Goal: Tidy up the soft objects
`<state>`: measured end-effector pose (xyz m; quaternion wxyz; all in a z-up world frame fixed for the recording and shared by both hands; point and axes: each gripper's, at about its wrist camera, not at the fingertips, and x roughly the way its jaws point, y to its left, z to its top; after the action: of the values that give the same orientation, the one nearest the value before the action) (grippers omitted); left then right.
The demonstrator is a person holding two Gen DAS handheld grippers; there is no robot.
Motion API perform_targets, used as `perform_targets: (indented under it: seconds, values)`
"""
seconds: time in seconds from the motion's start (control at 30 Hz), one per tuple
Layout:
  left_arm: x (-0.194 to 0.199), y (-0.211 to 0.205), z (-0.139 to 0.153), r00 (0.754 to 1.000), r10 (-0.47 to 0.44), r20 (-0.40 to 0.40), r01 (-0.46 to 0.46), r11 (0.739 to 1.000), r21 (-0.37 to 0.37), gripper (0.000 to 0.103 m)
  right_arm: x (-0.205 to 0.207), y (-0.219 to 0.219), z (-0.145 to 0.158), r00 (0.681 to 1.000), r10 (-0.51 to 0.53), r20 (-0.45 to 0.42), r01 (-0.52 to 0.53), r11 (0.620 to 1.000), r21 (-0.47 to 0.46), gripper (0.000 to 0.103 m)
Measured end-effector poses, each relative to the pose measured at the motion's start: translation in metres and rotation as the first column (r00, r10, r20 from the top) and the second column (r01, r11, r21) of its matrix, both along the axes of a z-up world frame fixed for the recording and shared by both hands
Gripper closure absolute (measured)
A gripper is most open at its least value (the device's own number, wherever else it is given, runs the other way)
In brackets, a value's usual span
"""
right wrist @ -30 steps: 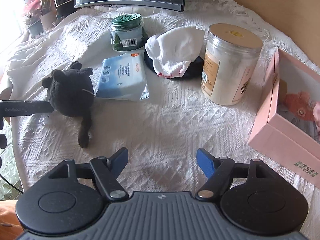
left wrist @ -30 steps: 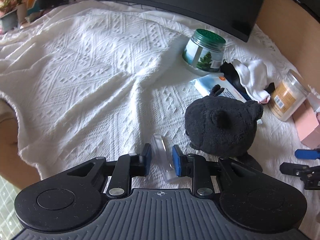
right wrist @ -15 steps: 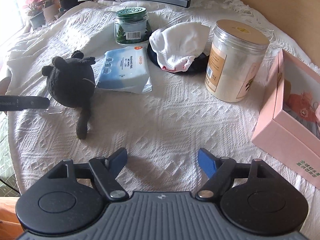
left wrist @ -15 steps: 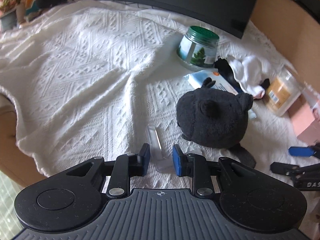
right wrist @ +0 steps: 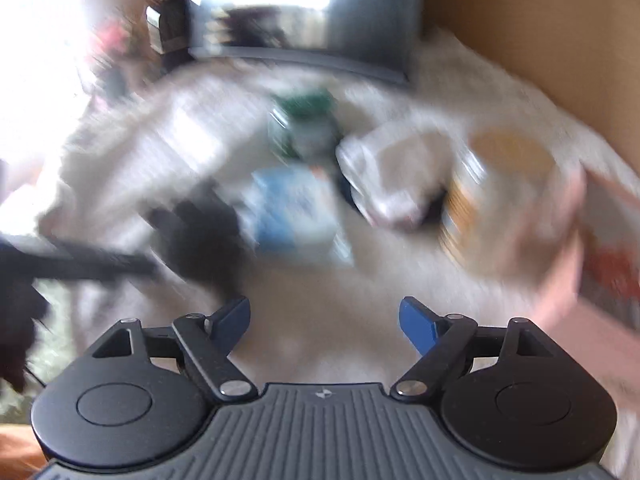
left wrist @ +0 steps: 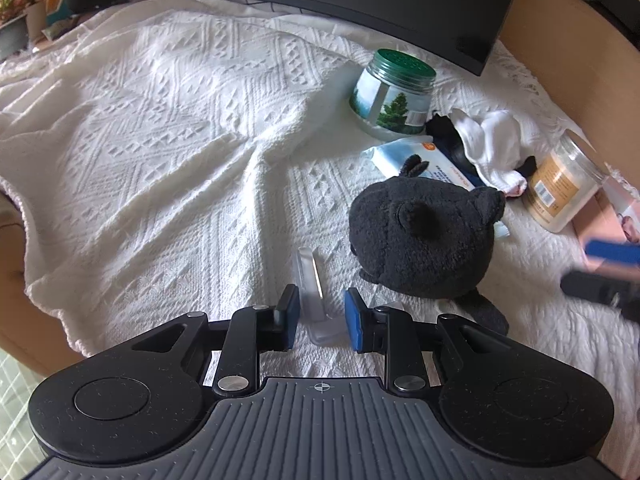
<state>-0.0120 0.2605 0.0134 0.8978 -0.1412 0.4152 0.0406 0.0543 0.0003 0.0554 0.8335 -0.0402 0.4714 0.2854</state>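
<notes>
L tongs (left wrist: 319, 316) narrow, apart, straddling clear plastic strip (left wrist: 311, 292) w/o pinching; R tongs (right wrist: 323, 322) empty, spreading, prob. for round black plush toy (left wrist: 424, 236) on white knit-covered table (left wrist: 160, 140).

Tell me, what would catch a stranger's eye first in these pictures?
Probably the black plush toy, lying on the white knitted blanket just ahead of the left gripper, whose jaws straddle a small clear plastic piece. Behind the toy sit a green-lidded jar, a blue wipes pack and a white sock. The right wrist view is heavily blurred.
</notes>
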Motion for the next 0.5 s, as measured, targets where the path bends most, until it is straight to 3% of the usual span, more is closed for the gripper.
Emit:
perform_targets:
  seconds: [0.13, 0.27, 0.4, 0.47, 0.5]
  values:
    - [-0.002, -0.003, 0.001, 0.999, -0.047, 0.004, 0.047, 0.999, 0.001, 0.076, 0.018, 0.038, 0.01, 0.995, 0.101, -0.014, -0.1, 0.99, 0.099, 0.016]
    - [-0.003, -0.004, 0.001, 0.997, -0.073, 0.006, 0.073, 0.997, 0.032, 0.08, 0.036, 0.085, -0.009, 0.988, 0.142, -0.055, -0.138, 0.988, 0.063, 0.016]
    - [-0.004, -0.002, 0.0, 0.996, -0.086, 0.018, 0.086, 0.995, 0.044, 0.084, 0.048, 0.111, -0.032, 0.967, 0.186, -0.172, -0.175, 0.982, 0.077, 0.017]
    - [-0.006, -0.003, 0.0, 0.996, -0.091, 0.024, 0.089, 0.995, 0.049, 0.086, 0.048, 0.116, -0.033, 0.955, 0.212, -0.208, -0.194, 0.975, 0.104, 0.038]
    - [-0.006, -0.003, 0.0, 0.995, -0.094, 0.026, 0.093, 0.994, 0.05, 0.088, 0.045, 0.115, -0.03, 0.956, 0.214, -0.203, -0.195, 0.975, 0.107, 0.038]
